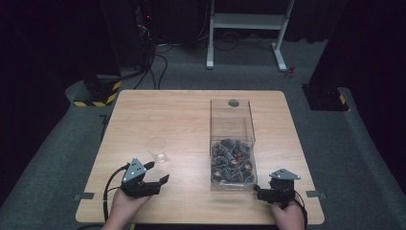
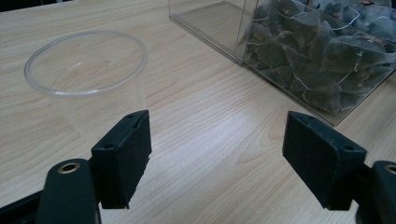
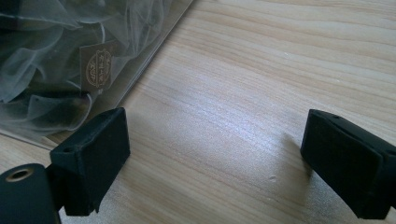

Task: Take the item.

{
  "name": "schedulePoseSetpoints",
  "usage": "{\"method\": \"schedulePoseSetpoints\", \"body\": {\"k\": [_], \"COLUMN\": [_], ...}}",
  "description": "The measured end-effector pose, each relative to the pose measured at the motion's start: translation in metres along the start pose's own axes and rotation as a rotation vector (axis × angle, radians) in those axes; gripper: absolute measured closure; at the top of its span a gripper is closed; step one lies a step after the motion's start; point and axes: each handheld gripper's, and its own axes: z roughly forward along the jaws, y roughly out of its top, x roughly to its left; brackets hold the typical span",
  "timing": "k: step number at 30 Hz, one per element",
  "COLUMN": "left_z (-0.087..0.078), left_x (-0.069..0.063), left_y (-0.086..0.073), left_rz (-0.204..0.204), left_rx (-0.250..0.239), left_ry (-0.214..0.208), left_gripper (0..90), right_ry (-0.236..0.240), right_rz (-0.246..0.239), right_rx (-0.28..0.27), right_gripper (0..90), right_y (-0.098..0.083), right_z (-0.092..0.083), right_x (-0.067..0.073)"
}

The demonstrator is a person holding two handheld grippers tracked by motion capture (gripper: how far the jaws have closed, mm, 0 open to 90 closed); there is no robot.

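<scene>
So the left hand-held gripper (image 1: pixel 157 171) sits with its jaws wide apart, nothing between them, just short of the clear plastic cup (image 1: pixel 157 149) standing upright on the bench (image 1: pixel 182 110). The right hand-held gripper (image 1: pixel 257 190) is gaping too, empty, beside the clear box (image 1: pixel 231 125) of tea bags (image 1: pixel 231 160).

Pale wood-grain worktop (image 1: pixel 191 110), matt; clear glossy plastic cup (image 2: pixel 86 65) and box (image 1: pixel 232 120); gauzy mesh tea bags (image 2: pixel 317 51); matt black tongs' pads (image 2: pixel 123 156).
</scene>
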Motion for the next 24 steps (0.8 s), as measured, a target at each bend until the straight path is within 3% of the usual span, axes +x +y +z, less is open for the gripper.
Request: {"method": "schedulePoseSetpoints", "body": {"k": [24], "left_z": [0.018], "left_x": [-0.020], "left_y": [0.025], "left_rz": [0.053], "left_rx": [-0.005], "left_ry": [-0.052], "left_gripper": [25.3], "right_ry": [0.004], "right_rz": [-0.004], "right_rx": [-0.001], "right_gripper": [7.8], "right_y": [0.000], "right_z": [0.000], "right_x": [0.000]}}
